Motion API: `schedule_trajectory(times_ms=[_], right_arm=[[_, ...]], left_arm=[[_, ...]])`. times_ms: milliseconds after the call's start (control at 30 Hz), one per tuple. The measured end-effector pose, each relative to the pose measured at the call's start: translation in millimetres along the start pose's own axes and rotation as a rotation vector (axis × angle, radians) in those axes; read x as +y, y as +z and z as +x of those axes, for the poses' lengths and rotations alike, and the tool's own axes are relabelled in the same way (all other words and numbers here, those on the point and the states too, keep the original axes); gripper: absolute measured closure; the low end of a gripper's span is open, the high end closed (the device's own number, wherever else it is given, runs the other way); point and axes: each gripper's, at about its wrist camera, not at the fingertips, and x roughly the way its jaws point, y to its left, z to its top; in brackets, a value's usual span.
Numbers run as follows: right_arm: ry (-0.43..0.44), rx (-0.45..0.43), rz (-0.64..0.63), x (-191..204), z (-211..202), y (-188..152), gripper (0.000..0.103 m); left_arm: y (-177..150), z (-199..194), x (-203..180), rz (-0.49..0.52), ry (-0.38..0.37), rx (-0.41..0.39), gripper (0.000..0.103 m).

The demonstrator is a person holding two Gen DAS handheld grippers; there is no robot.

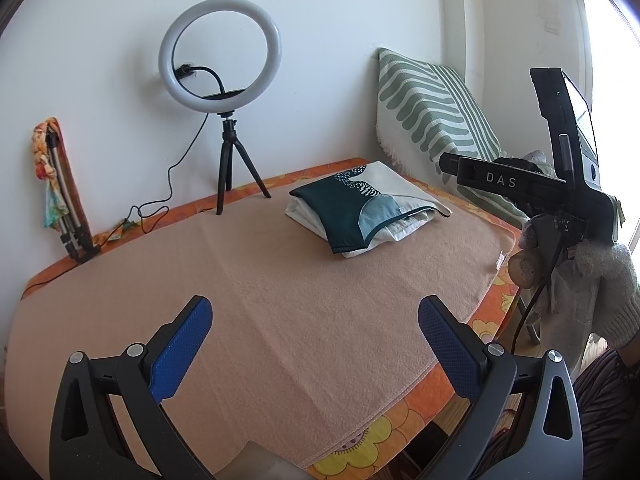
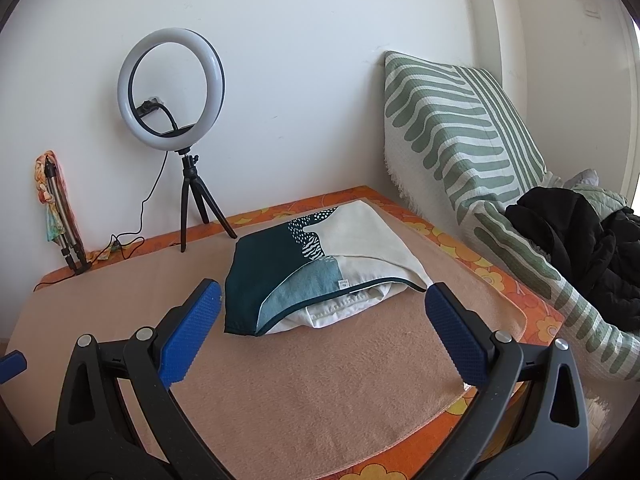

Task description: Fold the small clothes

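Folded clothes [image 2: 320,268], teal-and-cream fabric, lie stacked on a fuzzy peach blanket [image 2: 304,380], right of a round ring light [image 2: 171,86]. Left gripper [image 1: 316,346] and right gripper [image 2: 322,330] hover, ribbed blue jaws spread wide, empty.

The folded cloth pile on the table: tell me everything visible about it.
The folded cloth pile lies flat on the peach blanket. On top is a piece printed in dark teal, light blue and cream, with dark edging and a small white tag. White fabric shows folded beneath it. Neither claw touches it.
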Motion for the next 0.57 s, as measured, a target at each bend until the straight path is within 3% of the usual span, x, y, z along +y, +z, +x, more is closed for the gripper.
schedule_trajectory(times_ms=[567], right_arm=[[-0.001, 0.0, 0.001, 1.5, -1.3, -0.9, 0.0]], left_arm=[[-1.6, -4.8, 2.5, -0.001, -0.008, -0.01, 0.001]])
